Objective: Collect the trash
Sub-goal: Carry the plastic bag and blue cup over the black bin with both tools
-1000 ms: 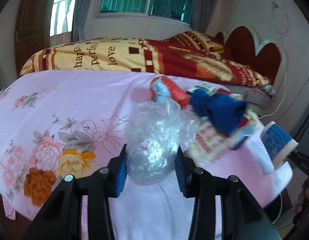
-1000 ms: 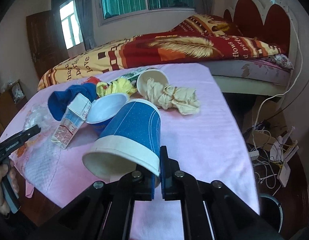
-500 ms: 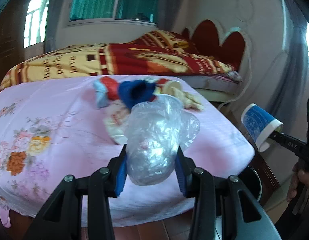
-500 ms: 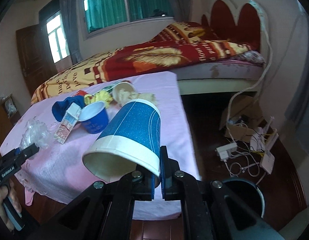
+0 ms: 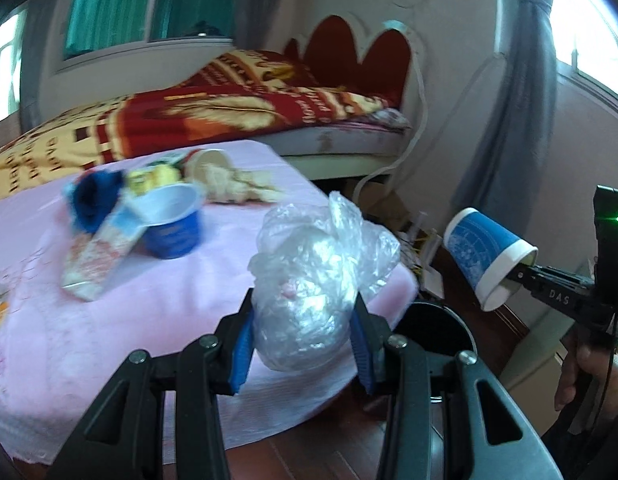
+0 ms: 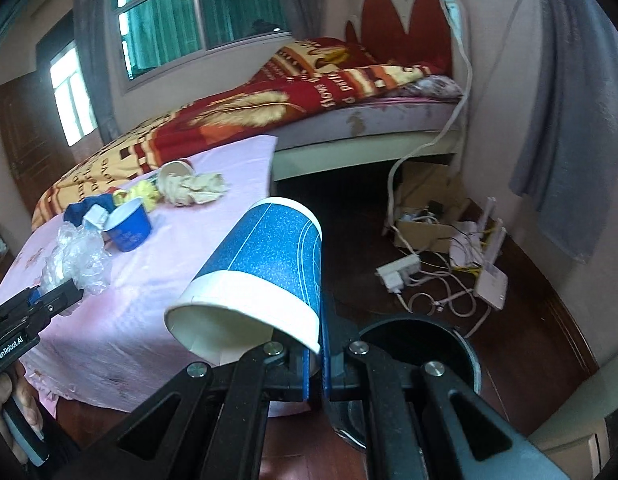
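Though blurry, off to the left on the pink surface [image 5: 109, 340]: a small carton [image 5: 101, 256], a blue tub [image 5: 171, 228], a blue cloth [image 5: 95, 200] and some crumpled paper [image 5: 233, 180].

Next, in the middle: a clear plastic bag [image 5: 309, 280], scrunched into a shiny ball with a loose flap sticking up. Squeezed on both sides by the left tongs [image 5: 303, 332], up in the air over the near corner of the surface.

Down on the floor, just to the right: a round black bin [image 6: 429, 336], open on top.

Far right: a blue paper cup [image 6: 265, 280] with a white rim, tipped on its side. Pinched by its rim in the right tongs [image 6: 316, 364], closed tight on it, up in the air beside the bin. Right hand [image 5: 589, 368] wrapped round the handle.
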`<state>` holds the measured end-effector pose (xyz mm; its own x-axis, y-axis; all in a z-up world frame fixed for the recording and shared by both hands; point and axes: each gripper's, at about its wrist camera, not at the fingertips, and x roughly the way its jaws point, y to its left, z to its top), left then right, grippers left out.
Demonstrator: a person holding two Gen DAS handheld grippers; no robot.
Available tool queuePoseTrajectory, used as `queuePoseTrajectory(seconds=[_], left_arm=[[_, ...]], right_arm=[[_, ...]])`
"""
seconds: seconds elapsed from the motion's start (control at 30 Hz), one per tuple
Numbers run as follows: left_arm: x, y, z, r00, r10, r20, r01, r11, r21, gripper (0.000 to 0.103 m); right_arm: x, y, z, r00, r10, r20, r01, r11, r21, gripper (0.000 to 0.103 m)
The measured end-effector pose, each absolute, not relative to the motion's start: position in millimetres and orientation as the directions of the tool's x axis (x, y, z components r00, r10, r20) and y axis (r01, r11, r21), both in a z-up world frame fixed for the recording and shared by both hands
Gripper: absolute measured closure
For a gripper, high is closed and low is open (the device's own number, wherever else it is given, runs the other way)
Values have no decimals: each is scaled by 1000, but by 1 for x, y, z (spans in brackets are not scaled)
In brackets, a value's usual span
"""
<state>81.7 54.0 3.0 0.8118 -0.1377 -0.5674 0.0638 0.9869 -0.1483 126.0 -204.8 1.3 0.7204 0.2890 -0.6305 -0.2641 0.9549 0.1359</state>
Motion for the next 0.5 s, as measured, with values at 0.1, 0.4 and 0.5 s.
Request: queuePoseTrajectory(seconds=[0.1,0.4,0.5], left_arm=[[88,30,2,801,-178,-572,118,983,-142,60],[96,-39,-15,738,-293,-608,255,955,-151,60],[98,-57,-22,714,-320,-623,291,944,-152,60]], right_arm=[[125,-226,-2,727,261,-635,-225,964,139,98],[119,-282,-23,713,178,-679,-115,984,137,98],[115,-299,-34,699,158,-698,-83,987,139,98]])
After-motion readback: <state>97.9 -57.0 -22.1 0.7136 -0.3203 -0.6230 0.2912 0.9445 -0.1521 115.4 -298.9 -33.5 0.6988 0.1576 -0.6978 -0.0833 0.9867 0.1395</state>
